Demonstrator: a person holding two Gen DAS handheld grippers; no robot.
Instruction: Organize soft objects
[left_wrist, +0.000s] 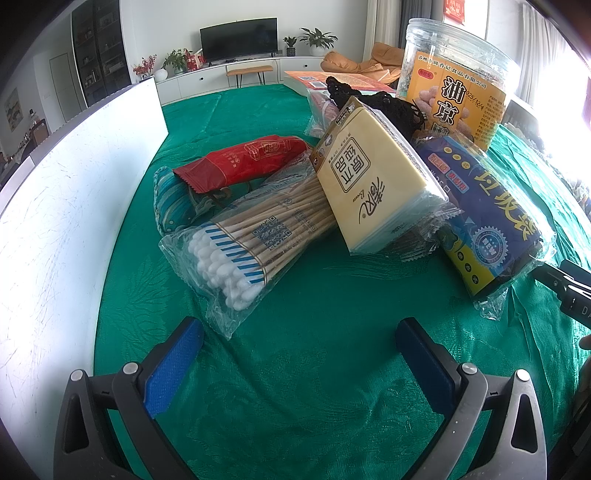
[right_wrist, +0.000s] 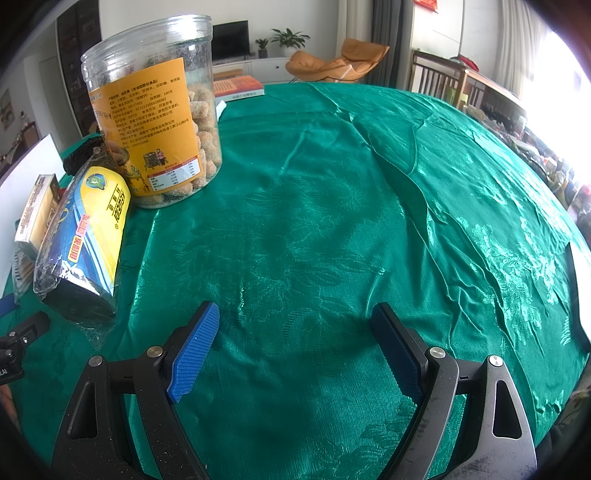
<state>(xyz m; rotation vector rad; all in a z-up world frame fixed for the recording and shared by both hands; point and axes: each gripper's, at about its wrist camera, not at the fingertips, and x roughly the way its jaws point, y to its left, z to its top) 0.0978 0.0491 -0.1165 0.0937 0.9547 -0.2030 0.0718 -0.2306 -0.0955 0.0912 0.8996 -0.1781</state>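
In the left wrist view, the left gripper (left_wrist: 299, 354) is held low over the green tablecloth (left_wrist: 295, 369) with its two blue-padded fingers (left_wrist: 173, 365) spread wide and nothing between them. Just ahead of the left finger a clear bag of cotton swabs (left_wrist: 240, 251) is laid flat, its white tips nearest the camera. A yellow tissue pack (left_wrist: 373, 184) is propped at a tilt against the far end of the swabs. Behind the swabs a red pouch (left_wrist: 243, 162) is seen resting on a striped teal pouch (left_wrist: 173, 199). To the right of the tissues a blue bag roll in clear wrap (left_wrist: 487, 214) is leaned, with a black mesh item (left_wrist: 384, 103) and a clear snack jar (left_wrist: 458, 85) behind it. A white board (left_wrist: 66, 206) is stood along the left edge of the table, and a book (left_wrist: 332, 81) is seen at the far side.

In the right wrist view, the right gripper (right_wrist: 295, 354) is likewise held wide open and empty over bare cloth (right_wrist: 369, 221). The snack jar (right_wrist: 155, 110) is stood upright at upper left, the bag roll (right_wrist: 85, 240) just in front of it, and the tissue pack (right_wrist: 37, 218) is partly seen at the left edge.
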